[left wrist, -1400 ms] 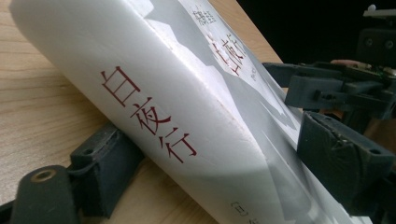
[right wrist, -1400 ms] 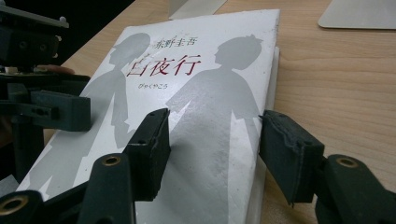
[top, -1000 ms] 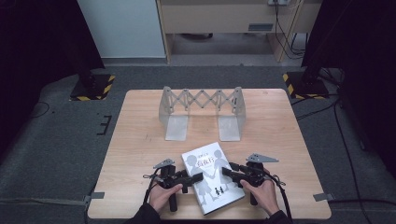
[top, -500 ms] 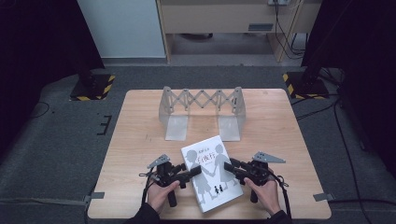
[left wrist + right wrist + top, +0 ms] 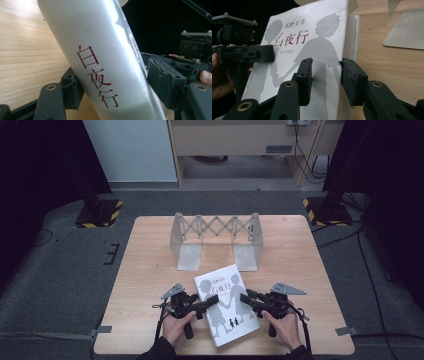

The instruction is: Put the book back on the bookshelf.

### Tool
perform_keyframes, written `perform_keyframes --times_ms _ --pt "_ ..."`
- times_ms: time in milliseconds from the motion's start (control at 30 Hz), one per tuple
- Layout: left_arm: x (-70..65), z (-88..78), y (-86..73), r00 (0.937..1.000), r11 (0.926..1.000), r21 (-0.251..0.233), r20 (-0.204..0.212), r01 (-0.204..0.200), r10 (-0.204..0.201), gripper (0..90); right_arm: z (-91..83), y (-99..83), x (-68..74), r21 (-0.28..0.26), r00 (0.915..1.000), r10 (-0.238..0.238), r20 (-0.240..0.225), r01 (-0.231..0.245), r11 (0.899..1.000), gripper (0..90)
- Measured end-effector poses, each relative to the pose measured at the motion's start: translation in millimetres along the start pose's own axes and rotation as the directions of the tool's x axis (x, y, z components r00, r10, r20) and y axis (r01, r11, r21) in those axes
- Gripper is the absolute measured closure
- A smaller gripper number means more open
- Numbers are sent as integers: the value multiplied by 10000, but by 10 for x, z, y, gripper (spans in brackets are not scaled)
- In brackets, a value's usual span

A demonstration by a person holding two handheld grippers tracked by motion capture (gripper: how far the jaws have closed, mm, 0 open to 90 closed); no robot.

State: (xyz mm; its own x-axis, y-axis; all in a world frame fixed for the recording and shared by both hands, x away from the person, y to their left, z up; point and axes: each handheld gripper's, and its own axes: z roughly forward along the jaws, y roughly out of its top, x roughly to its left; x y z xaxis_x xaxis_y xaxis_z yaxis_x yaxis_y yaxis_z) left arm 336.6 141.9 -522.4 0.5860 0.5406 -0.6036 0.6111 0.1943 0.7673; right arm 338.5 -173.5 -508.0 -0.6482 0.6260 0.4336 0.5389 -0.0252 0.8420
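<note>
- Book (image 5: 226, 304) is sitting near the front edge of the bench (image 5: 150, 270), between the two grippers and in front of the metal rack (image 5: 215, 240); in the gripper views its spine edge is tilting up off the wood, so it is being lifted or stood up.
- Left gripper (image 5: 210, 303) is closing on the spine side: in the left gripper view (image 5: 115, 82) one jaw is sitting under the book against the bench-side face, the other against the cover. Jaws have just been closing, book between them; pads are pressing on it.
- Right gripper (image 5: 246, 298) is closing on the page-edge side: in the right gripper view (image 5: 325, 80) one jaw is lying on the cover, the other on the outer face past the page block. Jaws have also just been closing, part-way shut across the book's thickness.
- Risk: the glossy cover is offering little friction; if either hand is lifting faster than the other, the book is likely twisting and sliding out.
- Risk: the right gripper is taking only a shallow bite at the edge; the cover could be fanning open, pages sagging.
- Risk: squeezing harder could be creasing the jacket.
- Pose: both hands (image 5: 176, 326) are resting low at the front, forearms coming in from below, grippers pointing inward toward each other, roughly level, grey plates on top.
</note>
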Motion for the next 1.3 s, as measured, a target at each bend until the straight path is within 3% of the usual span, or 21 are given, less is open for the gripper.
perform_keyframes --times_ms 167,267,467,633,867,967,1167,1300 --pt "-1 36 2 9995 9999 -161 297 56 -51 344 -4 1 2 -54 10000 -57 -41 56 10000 622" --pt "-18 76 15 9988 9998 140 471 129 -136 337 14 -2 26 -25 9997 -54 -248 54 10000 627" --pt "-19 113 15 9972 9966 -576 499 581 -552 376 24 5 44 -102 9991 -18 -417 14 9999 612" --pt "-23 115 27 9960 9953 -661 584 709 -671 407 5 13 33 -97 9990 -36 -443 32 9999 609" --pt "-46 112 69 9944 9952 -572 754 790 -746 440 28 15 24 -92 9985 133 -534 -138 9999 507" --pt "-71 107 98 9932 9949 -550 852 847 -798 458 1 29 -9 -132 9990 153 -411 -159 9998 442" --pt "-96 81 136 9919 9942 -490 892 953 -907 484 -168 81 -164 -530 9994 142 308 -125 9985 367" --pt "-121 67 163 9916 9944 -471 932 948 -901 491 -243 86 -262 -371 9974 125 714 -99 9993 312"
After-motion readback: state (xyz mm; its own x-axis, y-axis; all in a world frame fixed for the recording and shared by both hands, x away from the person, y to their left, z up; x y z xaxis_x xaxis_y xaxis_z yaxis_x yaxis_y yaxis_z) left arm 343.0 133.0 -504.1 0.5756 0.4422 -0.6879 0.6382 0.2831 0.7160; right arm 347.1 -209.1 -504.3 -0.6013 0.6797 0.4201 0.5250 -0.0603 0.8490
